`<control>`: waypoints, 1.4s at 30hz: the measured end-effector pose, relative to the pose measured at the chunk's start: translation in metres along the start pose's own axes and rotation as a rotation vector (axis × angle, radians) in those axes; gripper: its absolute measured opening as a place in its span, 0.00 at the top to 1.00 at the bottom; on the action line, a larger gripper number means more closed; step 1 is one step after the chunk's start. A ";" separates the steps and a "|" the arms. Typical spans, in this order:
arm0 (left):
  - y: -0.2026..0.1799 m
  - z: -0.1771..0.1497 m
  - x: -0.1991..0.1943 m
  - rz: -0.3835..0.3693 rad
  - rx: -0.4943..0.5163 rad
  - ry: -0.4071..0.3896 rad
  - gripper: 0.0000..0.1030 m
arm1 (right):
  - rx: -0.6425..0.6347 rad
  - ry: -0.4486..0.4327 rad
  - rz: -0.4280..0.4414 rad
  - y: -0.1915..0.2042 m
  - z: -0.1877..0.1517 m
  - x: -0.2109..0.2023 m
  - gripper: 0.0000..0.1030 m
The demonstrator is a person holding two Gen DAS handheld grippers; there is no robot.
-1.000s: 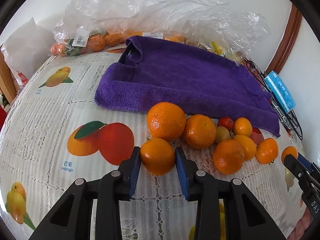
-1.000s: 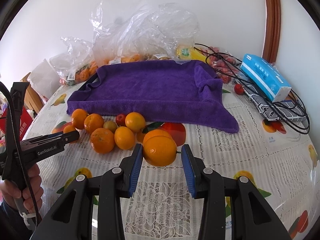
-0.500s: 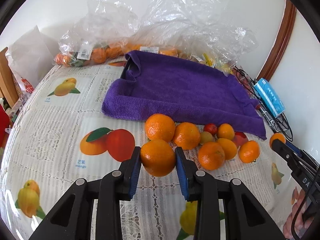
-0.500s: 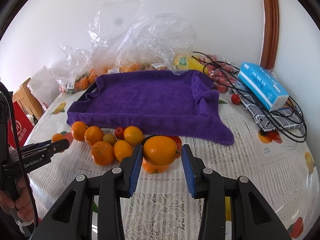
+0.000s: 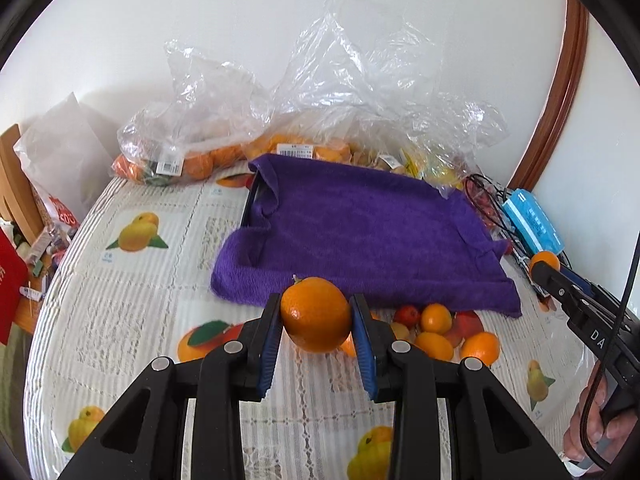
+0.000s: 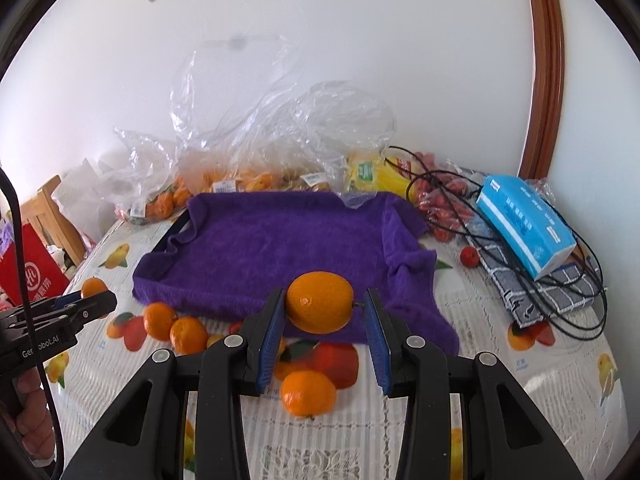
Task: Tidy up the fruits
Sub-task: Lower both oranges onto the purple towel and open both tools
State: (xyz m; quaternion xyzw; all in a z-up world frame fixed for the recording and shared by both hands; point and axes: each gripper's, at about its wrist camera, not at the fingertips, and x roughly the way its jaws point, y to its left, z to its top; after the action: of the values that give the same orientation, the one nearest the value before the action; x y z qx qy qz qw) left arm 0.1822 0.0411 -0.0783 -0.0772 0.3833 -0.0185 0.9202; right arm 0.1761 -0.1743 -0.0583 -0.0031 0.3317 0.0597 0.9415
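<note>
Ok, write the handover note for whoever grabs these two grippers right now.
Left gripper: shut on an orange, held above the table.
Right gripper: shut on a second orange, also off the table.
Purple towel: spread over a tray, no fruit on it yet.
Loose fruit: small oranges and a red one lie on the tablecloth along the towel's near edge; one orange sits below the right gripper.
Done: two oranges picked.
Left: probably set both on the towel, then fetch the rest.
</note>
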 end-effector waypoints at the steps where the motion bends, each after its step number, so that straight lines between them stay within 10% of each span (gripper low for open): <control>1: 0.001 0.004 0.002 0.001 -0.002 -0.002 0.69 | -0.003 -0.004 -0.002 0.000 0.003 0.002 0.62; 16: 0.002 0.042 0.052 0.003 -0.030 -0.013 0.69 | -0.016 -0.030 0.039 -0.002 0.040 0.049 0.62; 42: 0.000 0.026 0.112 -0.001 -0.025 0.063 0.69 | 0.031 0.168 0.060 -0.014 -0.006 0.126 0.62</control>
State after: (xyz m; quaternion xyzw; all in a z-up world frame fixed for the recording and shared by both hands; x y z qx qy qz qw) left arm 0.2795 0.0345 -0.1387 -0.0883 0.4125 -0.0164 0.9065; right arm 0.2718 -0.1749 -0.1421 0.0164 0.4106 0.0823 0.9079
